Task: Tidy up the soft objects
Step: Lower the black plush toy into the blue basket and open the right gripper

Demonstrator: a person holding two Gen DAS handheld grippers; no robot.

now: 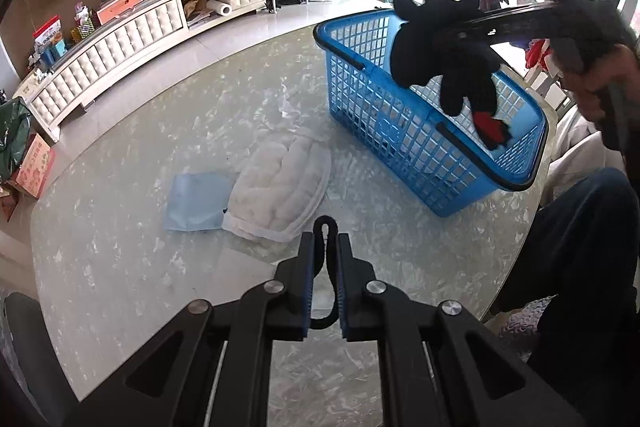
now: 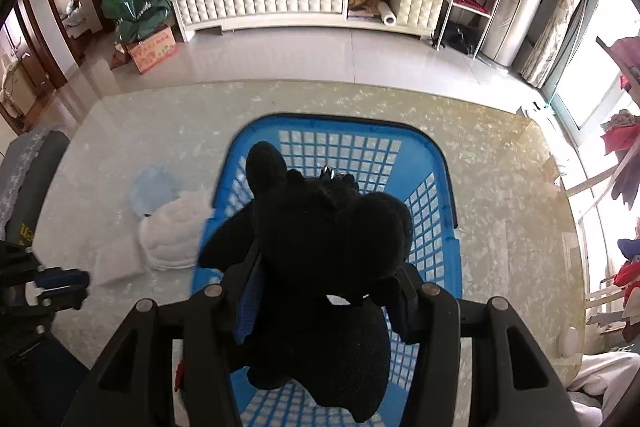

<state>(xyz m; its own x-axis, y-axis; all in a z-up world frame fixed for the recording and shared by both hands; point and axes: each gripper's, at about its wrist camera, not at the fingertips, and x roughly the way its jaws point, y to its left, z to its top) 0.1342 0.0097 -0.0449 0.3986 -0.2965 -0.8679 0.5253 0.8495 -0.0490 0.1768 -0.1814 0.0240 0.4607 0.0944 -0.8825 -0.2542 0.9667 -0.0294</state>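
Blue plastic lattice basket (image 1: 404,131) on marbled glass desk (image 1: 160,287); white quilted pad (image 1: 280,199) left of basket; black plush toy (image 2: 320,267) above basket; light-blue cloth (image 1: 198,201) touching pad's left.

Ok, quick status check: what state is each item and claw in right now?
Black plush toy: gripped, hanging over the basket.
Blue basket: upright on the table, open top.
White padded cloth: flat on the table.
Light blue cloth: flat beside it.
Right claw: shut on the toy.
Left claw: shut on a black loop.
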